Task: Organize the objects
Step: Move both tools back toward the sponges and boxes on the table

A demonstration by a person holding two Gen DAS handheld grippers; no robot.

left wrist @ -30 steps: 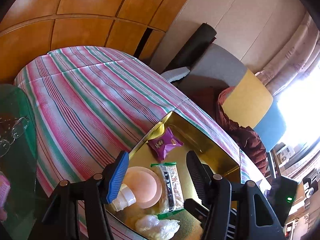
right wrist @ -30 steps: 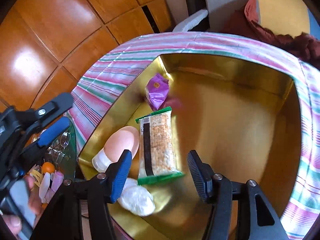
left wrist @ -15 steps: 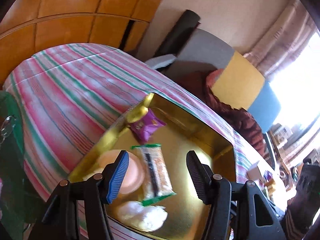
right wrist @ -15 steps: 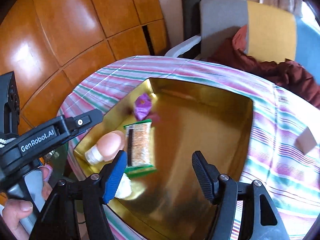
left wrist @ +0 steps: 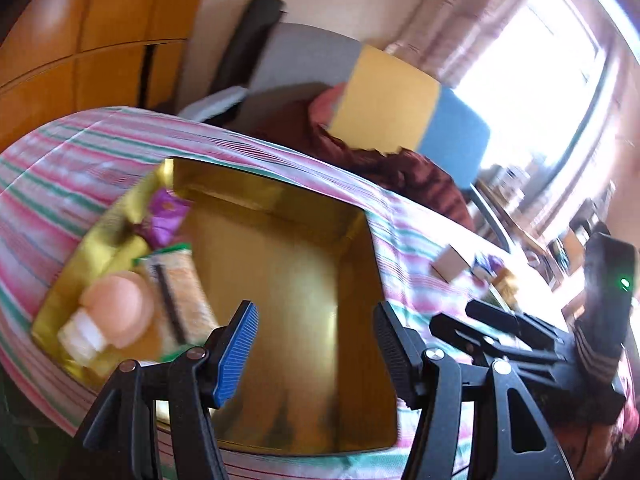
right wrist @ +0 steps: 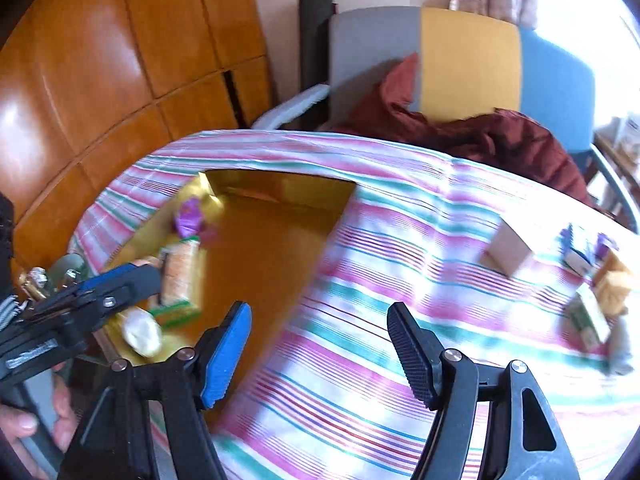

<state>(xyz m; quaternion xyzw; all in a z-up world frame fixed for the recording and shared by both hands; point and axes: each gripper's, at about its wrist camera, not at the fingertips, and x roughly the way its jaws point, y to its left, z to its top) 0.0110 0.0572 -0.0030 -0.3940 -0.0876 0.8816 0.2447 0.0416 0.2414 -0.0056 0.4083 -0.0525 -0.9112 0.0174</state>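
My left gripper: jaws apart, nothing between them, hanging over the near end of the gold tray and pointing down into its bare floor.

My right gripper: jaws opening right now and empty – below them is just the striped cloth, to the right of the tray's edge.

Tray: a shallow gold box sitting on the cloth, with everything bunched along its left side.

Purple packet: farthest back, by the tray's far left corner; also visible from my right camera.

Cracker bar: clear wrapper with green ends, lying lengthwise just in front of the purple one.

Peach bottle: round, white cap toward me, on its side and right against the cracker bar.

White wad: crinkly plastic thing at the near left corner – blurry, can't tell what's in it.

Loose stuff: a small tan box out on the cloth to the right, well apart from the tray, and past it a little cluster of packets too smeared to name.

Background: multicolour chair with a dark red blanket dumped on it, wood panels on the left.

My left hand: fingers curled around the left gripper's handle at the bottom left of the right camera.
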